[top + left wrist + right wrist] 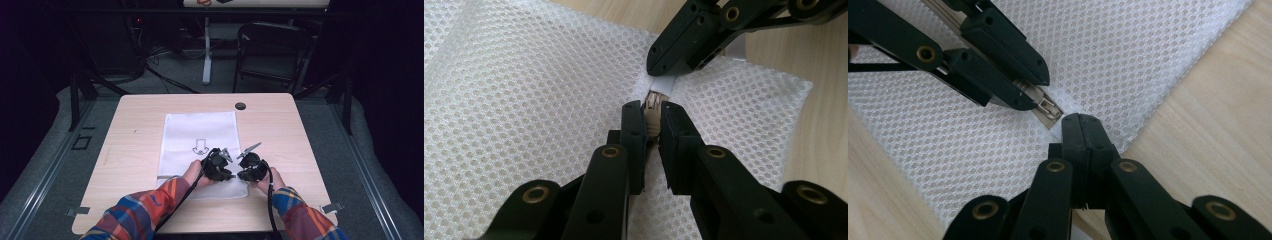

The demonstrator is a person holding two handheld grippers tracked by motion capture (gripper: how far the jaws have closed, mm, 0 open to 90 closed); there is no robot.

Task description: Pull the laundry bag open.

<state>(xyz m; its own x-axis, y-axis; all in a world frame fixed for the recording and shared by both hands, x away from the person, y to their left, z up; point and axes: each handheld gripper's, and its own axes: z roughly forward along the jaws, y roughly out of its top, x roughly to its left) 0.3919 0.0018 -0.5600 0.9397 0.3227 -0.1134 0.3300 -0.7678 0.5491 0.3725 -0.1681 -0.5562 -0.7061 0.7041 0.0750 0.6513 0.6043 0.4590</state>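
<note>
White mesh bag (199,145) lies flat on the wooden table (130,150), long axis running away from the person, near short edge under both grippers. High view gives the whole layout: printed arrow outline on the bag pointing toward the person, left gripper (216,165) and right gripper (250,167) side by side at that near edge, hands in plaid sleeves behind them. Too small there to read the jaws.

Left gripper view gives the detail: left gripper (653,117) has its jaws nearly together, pinching the metal zipper pull (653,107), which stands up between the pads. Right gripper (684,50) comes in from the top, tip on a white fabric tab (663,84) just beyond the pull.

Right gripper view: right gripper (1082,125) jaws pressed tight together, clamped on the bag's edge tape at the zipper end; fabric between the pads is mostly hidden. Left gripper (1015,82) reaches in from upper left, zipper pull (1048,109) poking out of its tip toward the right gripper. Zipper line runs along the bag's near edge, close to its corner.
</note>
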